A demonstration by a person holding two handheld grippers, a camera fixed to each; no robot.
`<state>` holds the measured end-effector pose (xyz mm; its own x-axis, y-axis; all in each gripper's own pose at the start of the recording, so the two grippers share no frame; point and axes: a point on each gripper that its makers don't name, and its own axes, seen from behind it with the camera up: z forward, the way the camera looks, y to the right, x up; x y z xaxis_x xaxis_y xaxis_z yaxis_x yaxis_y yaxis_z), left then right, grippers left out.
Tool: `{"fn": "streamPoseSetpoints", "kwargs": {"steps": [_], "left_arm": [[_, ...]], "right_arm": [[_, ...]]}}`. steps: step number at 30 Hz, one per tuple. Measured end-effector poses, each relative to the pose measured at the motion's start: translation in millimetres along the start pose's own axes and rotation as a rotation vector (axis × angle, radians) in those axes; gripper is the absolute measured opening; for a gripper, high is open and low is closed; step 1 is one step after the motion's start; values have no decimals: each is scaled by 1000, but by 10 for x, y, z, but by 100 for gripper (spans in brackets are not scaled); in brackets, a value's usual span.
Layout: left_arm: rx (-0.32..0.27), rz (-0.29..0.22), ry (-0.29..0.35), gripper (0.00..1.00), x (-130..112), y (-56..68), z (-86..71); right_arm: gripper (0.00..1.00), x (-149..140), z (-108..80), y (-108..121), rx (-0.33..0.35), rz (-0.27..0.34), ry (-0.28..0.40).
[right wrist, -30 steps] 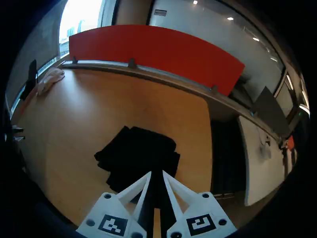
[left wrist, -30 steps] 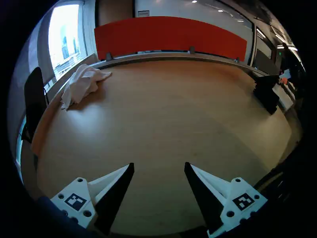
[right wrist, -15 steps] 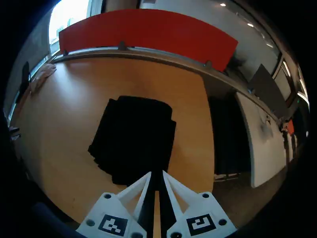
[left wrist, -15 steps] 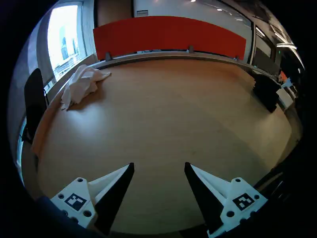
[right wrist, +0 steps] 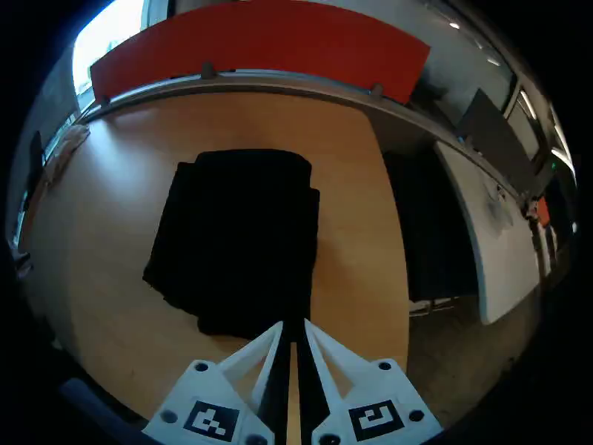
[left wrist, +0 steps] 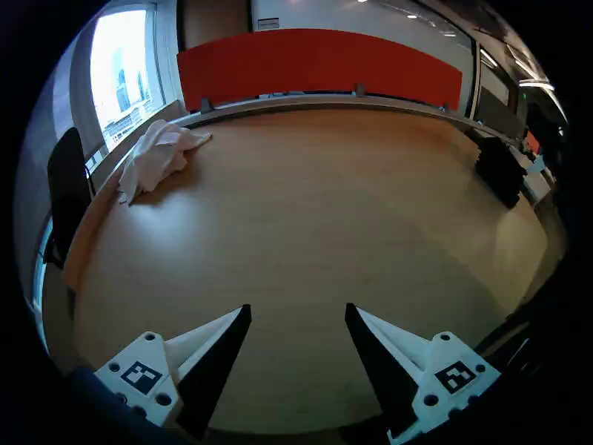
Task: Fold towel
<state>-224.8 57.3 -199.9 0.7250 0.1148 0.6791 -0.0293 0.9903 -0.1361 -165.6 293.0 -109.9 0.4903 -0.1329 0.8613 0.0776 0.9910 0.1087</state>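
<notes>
Closest to us, on the side of the table [left wrist: 311, 222] farthest from the red partition [left wrist: 319, 70], the left tongs [left wrist: 296, 307] hang wide open over bare wood with nothing between their fingers. The right tongs [right wrist: 293, 324] are closed to a thin slit through which we see table wood, so we judge nothing thick is held. Their tips overlap the near edge of the black towel [right wrist: 237, 230], and whether they touch or nip that edge we cannot tell. The towel lies flat on the table, between the right tongs and the partition, as a squarish stack of layers. Its far edge runs roughly parallel to the partition and well short of it, and its near corner is a little ragged. It looks folded already, so the step in hand seems to be leaving it tidy. To do that well we would ease off any grip without tugging and lift straight up rather than drag back away from the partition. If we tidy the ragged corner, we would push it gently toward the partition so the top layers do not slide. Farther off, by the window end of the partition, a crumpled white cloth [left wrist: 157, 152] sits at the table's edge, well apart from both tongs. If it is next, the open left tongs look the better placed for it.
</notes>
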Motion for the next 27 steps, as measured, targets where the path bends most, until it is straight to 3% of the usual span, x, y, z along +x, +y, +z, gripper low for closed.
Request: {"fn": "streamPoseSetpoints", "kwargs": {"steps": [16, 27], "left_arm": [[-2, 7, -5, 94, -12, 23, 13], [-12, 1, 1, 94, 13, 46, 21]], "right_arm": [[5, -53, 77, 60, -28, 3, -20], [14, -52, 64, 24, -46, -15, -12]]}}
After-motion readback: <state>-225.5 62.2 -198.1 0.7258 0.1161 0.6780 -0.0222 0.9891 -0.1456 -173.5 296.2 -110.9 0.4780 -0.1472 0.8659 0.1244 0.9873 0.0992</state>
